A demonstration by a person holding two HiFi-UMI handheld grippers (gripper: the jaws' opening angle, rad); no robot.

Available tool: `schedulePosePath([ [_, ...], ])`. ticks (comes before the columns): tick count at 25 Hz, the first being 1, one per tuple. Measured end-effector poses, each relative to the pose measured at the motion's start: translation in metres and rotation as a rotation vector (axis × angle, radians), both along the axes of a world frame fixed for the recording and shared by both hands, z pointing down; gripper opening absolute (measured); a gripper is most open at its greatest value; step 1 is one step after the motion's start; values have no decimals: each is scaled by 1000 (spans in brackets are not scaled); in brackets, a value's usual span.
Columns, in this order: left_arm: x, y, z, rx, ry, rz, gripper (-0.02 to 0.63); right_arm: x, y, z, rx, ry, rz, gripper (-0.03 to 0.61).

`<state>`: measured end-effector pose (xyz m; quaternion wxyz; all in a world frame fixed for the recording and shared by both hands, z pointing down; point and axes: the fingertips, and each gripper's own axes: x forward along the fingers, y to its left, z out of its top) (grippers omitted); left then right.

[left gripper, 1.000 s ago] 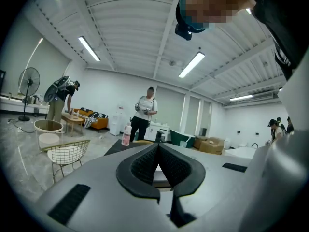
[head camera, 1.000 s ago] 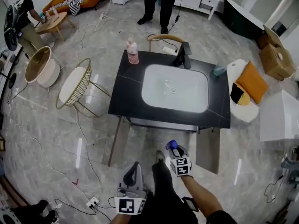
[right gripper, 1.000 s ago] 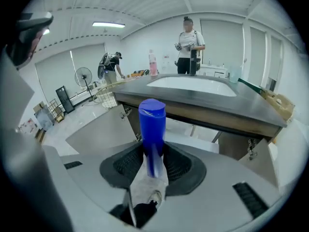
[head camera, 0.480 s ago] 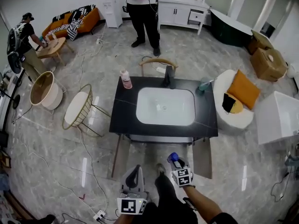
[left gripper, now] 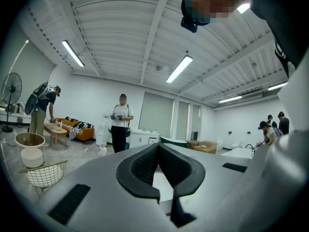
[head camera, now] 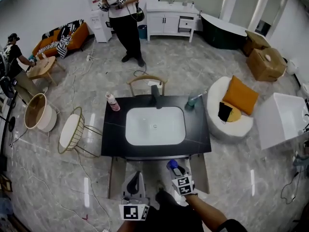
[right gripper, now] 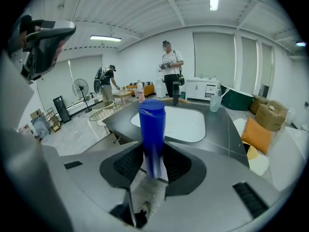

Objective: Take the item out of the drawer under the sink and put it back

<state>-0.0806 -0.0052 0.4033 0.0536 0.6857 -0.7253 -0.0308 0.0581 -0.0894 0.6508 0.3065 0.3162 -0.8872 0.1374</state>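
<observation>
Left gripper [left gripper: 157, 146] points level, its ribbed black pads closed together, empty. Over to our right gripper [right gripper: 153, 164], angled downward at the dark veined counter [head camera: 113, 140]: it's clamping a smooth, glossy blue cylindrical bottle [right gripper: 152, 129], flat-capped and upright, in front of the white basin [head camera: 155, 111].

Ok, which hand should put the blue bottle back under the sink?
Right: the right gripper is clamped on the blue bottle, while the left gripper is shut with nothing in it.
</observation>
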Motion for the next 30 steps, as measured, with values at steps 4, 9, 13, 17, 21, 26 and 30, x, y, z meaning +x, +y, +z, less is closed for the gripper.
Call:
schedulePosePath([
  [4,13,-30,-12,14,-3,27,14,7,-36,-19,36,-15,19,127],
  [9,28,-59,-15,20,-4,84,14,29,-77,-29,58,-22,98,127],
  [13,32,-86,-14,30,-4,143,14,45,-108,-34,86,-25,184,127],
  [17,35,-113,-11,30,0,223,14,59,-135,-34,111,-5,260,127],
  [21,36,-133,-14,35,-31,313,14,67,-154,-35,128,15,326,127],
  [26,32,-152,-14,25,33,343,14,72,-176,-17,130,26,398,127],
  [30,29,-160,-8,33,-1,376,14,77,-187,4,112,35,449,127],
])
